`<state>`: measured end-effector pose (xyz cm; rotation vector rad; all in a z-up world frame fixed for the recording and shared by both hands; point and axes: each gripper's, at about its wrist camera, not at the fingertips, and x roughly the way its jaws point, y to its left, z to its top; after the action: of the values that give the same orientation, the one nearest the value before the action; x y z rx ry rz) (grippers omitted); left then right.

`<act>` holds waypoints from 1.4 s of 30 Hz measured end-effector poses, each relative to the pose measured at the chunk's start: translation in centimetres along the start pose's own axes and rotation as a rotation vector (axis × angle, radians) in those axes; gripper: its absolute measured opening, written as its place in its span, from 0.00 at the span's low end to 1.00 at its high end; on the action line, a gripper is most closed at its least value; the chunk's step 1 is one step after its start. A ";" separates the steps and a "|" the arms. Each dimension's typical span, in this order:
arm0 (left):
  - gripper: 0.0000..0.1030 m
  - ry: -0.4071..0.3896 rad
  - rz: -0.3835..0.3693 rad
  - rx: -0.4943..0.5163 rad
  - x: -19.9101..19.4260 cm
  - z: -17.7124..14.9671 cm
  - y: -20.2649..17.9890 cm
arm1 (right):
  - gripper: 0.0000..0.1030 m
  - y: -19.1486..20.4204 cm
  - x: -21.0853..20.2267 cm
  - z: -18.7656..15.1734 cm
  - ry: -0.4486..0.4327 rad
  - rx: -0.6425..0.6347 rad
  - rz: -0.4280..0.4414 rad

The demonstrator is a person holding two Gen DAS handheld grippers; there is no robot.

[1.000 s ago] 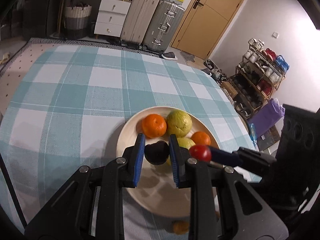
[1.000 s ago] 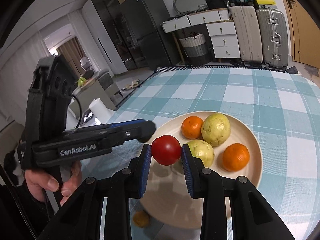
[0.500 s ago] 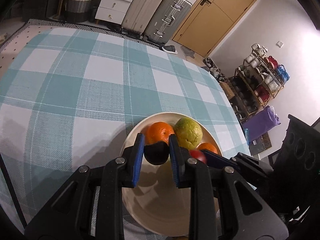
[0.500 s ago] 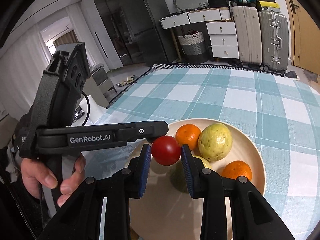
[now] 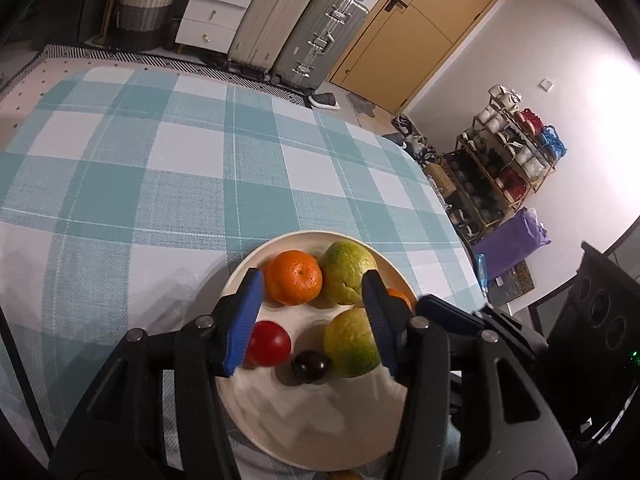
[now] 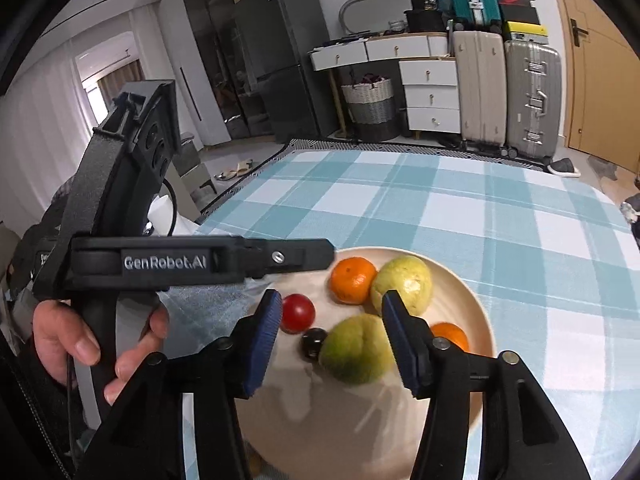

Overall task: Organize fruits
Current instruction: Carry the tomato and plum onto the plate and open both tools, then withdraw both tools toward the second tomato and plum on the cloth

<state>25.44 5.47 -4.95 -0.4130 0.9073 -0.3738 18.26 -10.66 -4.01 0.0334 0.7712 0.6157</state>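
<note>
A cream plate (image 5: 316, 416) on the checked tablecloth holds a red tomato (image 5: 269, 343), a small dark plum (image 5: 310, 365), two green guavas (image 5: 352, 342) (image 5: 348, 272) and two oranges (image 5: 294, 278). My left gripper (image 5: 312, 320) hangs over the plate with its jaws opening; the plum and tomato lie below, untouched by the pads. My right gripper (image 6: 332, 340) is also opening above the tomato (image 6: 297, 313), the plum (image 6: 314, 342) and a guava (image 6: 354, 350), gripping nothing. The left gripper (image 6: 326, 254) reaches in from the left there, held by a hand (image 6: 80, 340).
A small yellow-orange fruit (image 5: 346, 475) peeks out by the plate's near edge. The tablecloth (image 5: 160, 184) stretches bare to the left and far side. The table's right edge (image 5: 452, 220) drops toward a shoe rack. Suitcases and drawers stand beyond the table.
Both grippers have opened. The dark plum left the left gripper and the tomato left the right gripper; both now lie on the plate beside the nearer guava.
</note>
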 end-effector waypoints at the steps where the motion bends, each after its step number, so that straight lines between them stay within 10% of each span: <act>1: 0.46 -0.004 0.004 -0.002 -0.3 0.0 -0.1 | 0.55 -0.1 -0.5 -0.2 -0.005 0.006 -0.004; 31: 0.48 -0.015 0.201 0.036 -10.2 -12.0 -5.2 | 0.83 1.2 -11.8 -7.4 -0.090 0.113 -0.061; 42: 0.70 0.008 0.225 0.055 -10.6 -16.1 -5.5 | 0.88 2.1 -12.4 -10.9 -0.050 0.146 -0.049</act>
<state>5.64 2.83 -3.87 -0.2554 0.9390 -0.1936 3.14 -17.65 -3.44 0.1632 0.7647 0.5098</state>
